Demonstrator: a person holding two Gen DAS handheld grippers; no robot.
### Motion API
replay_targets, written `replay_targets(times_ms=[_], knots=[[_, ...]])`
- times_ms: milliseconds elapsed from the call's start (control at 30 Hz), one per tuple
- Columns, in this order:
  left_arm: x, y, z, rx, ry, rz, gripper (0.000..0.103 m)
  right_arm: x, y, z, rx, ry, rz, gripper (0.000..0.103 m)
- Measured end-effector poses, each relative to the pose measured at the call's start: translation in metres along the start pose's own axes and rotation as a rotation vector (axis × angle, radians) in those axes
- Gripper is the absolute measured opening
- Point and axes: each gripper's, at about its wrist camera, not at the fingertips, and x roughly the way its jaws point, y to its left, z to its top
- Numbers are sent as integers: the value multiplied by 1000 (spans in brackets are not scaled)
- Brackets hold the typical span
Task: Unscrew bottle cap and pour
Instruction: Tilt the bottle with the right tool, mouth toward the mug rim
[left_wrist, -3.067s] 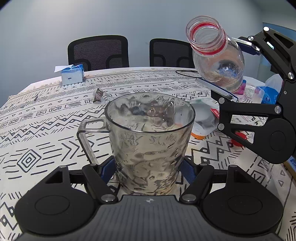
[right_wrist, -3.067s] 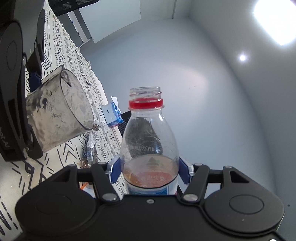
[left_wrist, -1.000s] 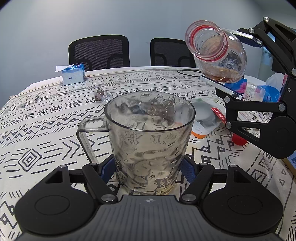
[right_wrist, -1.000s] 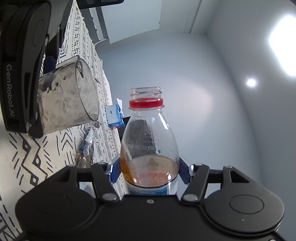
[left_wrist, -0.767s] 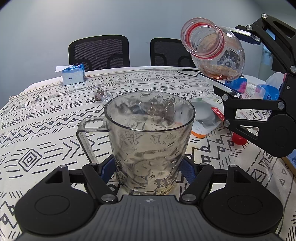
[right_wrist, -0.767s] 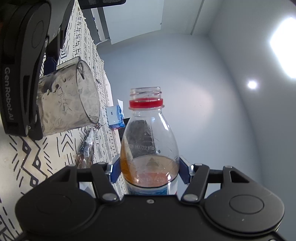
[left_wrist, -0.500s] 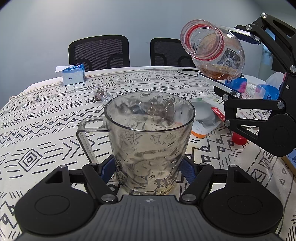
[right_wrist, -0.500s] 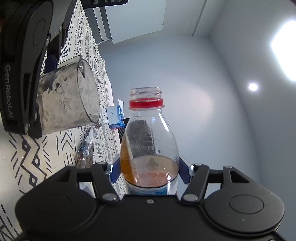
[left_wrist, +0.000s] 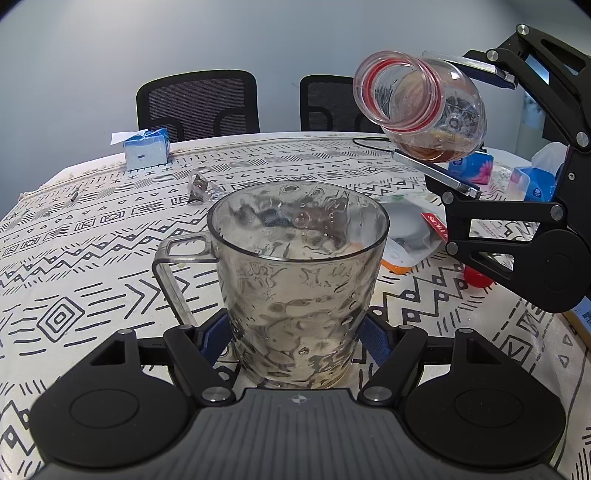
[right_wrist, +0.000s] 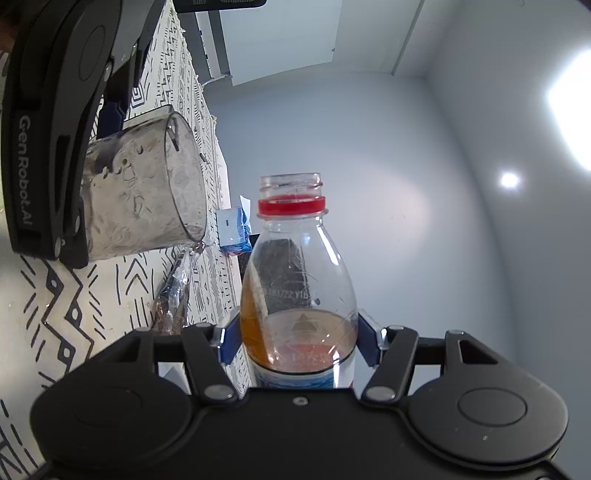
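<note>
The mug (left_wrist: 297, 280) is clear, dimpled and glossy, whether glass or plastic cannot be told; the bottle (right_wrist: 299, 280) is clear glossy plastic with a smooth red ring at its neck; both the left hand-held gripper (left_wrist: 297, 332) and the right hand-held gripper (right_wrist: 299, 339) are matt black plastic with bright metal screws and blue pads (left_wrist: 373, 338); the bench (left_wrist: 92, 258) under the mug wears a matt woven cloth printed in black; behind the mug, the chairs (left_wrist: 197, 105) have black mesh backs.

I've got the right gripper (right_wrist: 299, 347) clamped on the bottle (right_wrist: 297, 291), dead centre low in frame, its open neck with the red ring pointing up the picture. Amber liquid pools toward the bottle's left side. Upper left, the left gripper (right_wrist: 110, 110) grips the glass mug (right_wrist: 147, 192) on the patterned tablecloth (right_wrist: 55, 302).
</note>
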Motion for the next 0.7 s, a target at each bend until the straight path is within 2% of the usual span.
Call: replay_targets(times_ms=[167, 333, 700], knots=[[1, 0, 0, 3, 0, 1, 71, -33, 44, -32, -3, 9, -13, 65], [1, 0, 0, 5, 0, 2, 71, -46, 59, -50, -16, 11, -19, 65], [1, -2, -1, 4, -1, -1, 71, -65, 49, -44, -23, 11, -19, 65]])
